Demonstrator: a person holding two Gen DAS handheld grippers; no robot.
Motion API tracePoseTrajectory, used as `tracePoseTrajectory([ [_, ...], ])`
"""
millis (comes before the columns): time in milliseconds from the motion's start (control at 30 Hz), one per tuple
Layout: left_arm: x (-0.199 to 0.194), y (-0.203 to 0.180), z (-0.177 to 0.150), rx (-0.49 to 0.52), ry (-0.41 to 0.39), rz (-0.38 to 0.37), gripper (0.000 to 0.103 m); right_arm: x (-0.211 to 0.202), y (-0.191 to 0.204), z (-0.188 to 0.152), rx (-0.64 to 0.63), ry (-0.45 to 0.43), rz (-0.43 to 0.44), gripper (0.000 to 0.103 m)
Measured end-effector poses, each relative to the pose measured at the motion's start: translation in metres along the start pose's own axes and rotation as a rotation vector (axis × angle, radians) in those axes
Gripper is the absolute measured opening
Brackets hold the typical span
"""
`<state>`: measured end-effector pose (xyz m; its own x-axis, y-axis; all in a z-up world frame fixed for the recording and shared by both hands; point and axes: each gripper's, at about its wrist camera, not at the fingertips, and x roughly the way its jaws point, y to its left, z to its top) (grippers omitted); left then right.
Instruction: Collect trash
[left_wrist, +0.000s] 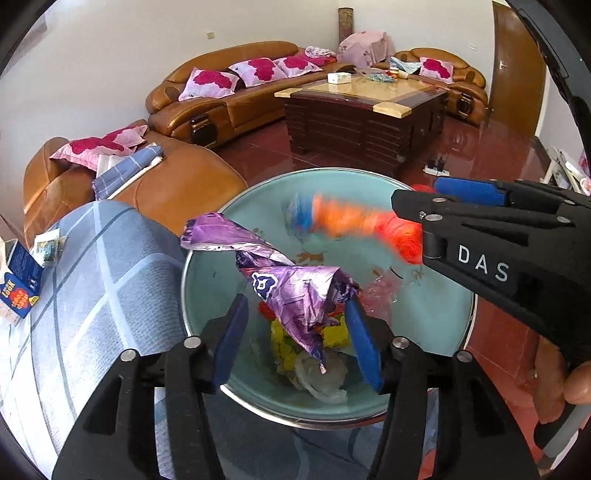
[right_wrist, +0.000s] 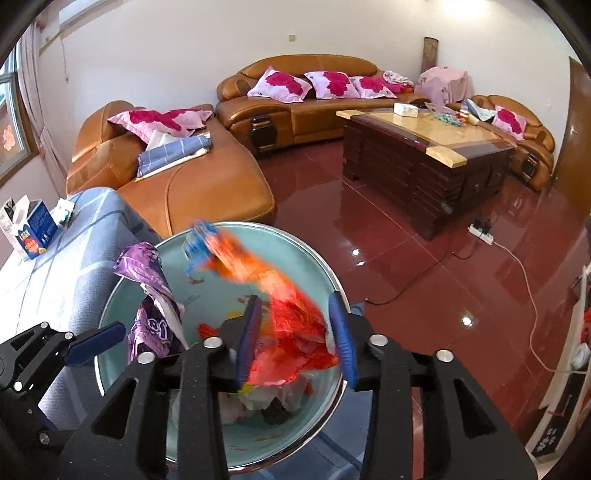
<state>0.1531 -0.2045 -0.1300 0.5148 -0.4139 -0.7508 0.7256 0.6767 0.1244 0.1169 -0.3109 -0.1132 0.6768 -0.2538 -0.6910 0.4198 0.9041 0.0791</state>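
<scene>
Both grippers hung over the teal bin (left_wrist: 207, 295), fingers spread: the purple foil wrapper (left_wrist: 291, 291) and orange wrapper (right_wrist: 291, 321) (blurred) were dropping in; next, fetch more trash.

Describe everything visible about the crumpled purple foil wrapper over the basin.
The crumpled purple foil wrapper is shiny metallic film, creased and twisted, with a white-and-blue printed logo and a silvery inner side. It hangs over the pale green round basin, one end near the rim and the other trailing toward the litter inside. It sits between the left gripper and its open blue fingers, apparently loose.
</scene>
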Motion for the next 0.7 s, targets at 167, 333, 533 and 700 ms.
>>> tracePoseTrajectory([
  [167,-0.006,0.004,-0.006,-0.013,-0.007,0.017,0.060,-0.005,0.006,0.005,-0.020,-0.021,0.015,0.043],
  [333,-0.013,0.004,-0.009,-0.005,-0.020,0.025,0.061,-0.012,0.002,0.006,0.006,-0.039,-0.011,0.043],
  [533,-0.026,0.006,-0.019,0.002,-0.035,0.042,0.065,-0.019,-0.002,0.007,0.018,-0.049,-0.014,0.043],
  [700,-0.037,0.024,-0.027,-0.039,-0.036,0.080,0.065,-0.022,0.003,0.007,0.025,-0.059,-0.018,0.043],
])
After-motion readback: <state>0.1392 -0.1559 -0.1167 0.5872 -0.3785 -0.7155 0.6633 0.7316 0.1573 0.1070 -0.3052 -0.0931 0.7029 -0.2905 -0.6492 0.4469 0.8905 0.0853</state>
